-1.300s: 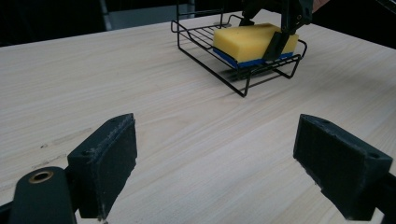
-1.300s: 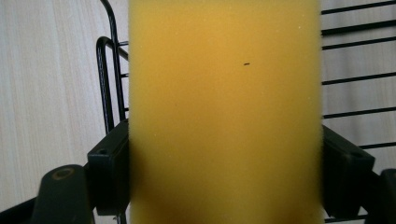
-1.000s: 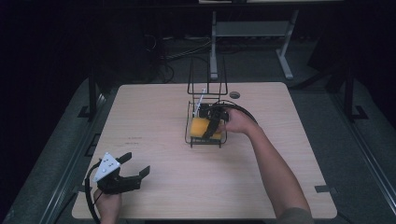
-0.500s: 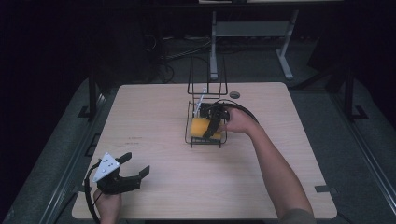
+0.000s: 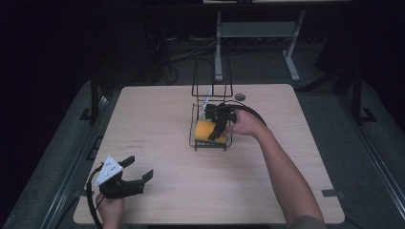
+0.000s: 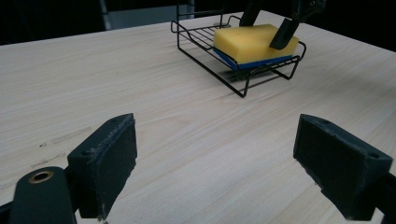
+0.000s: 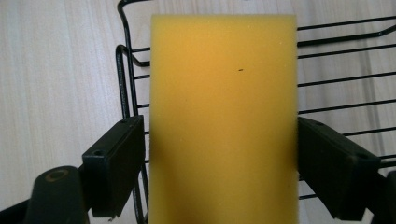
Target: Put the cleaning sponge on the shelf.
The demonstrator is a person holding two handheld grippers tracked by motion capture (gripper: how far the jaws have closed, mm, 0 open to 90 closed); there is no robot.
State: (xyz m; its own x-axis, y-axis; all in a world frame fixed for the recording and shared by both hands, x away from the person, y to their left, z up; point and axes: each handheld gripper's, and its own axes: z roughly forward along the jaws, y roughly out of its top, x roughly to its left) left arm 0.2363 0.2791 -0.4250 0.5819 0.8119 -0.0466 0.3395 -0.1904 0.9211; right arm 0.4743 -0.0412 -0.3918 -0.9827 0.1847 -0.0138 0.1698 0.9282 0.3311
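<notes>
Item under handling: a yellow sponge [image 5: 208, 131] with a blue underside, lying flat in the lower tray of a black wire rack [image 5: 210, 143]. The rack stands near the middle of the wooden table [image 5: 157, 119], slightly toward the far edge, and has a tall wire frame rising at its back.

Right gripper [image 5: 218, 130]: positioned over the rack, reaching in from the person's right, the hand [image 5: 246, 125] behind it. In the right gripper view the sponge [image 7: 223, 116] sits lengthwise between the two black jaws. The right jaw meets the sponge's edge; the left jaw stands just beside the opposite edge, with a thin dark line between them. Whether the jaws are pressing the sponge or merely bracketing it cannot be told from these views. In the left gripper view the sponge [image 6: 254, 43] rests level on the rack wires [image 6: 233, 70], blue layer down, with one black jaw tip lying against its top near the right end.

Left gripper [image 5: 135, 172]: held low over the near left corner of the table, well apart from the rack. Jaws spread wide, nothing between them; in the left gripper view bare tabletop [image 6: 140, 93] lies between the pads. A grey three-cornered plate [image 5: 108, 169] sits on top, and a cable loops off at the table edge.
</notes>
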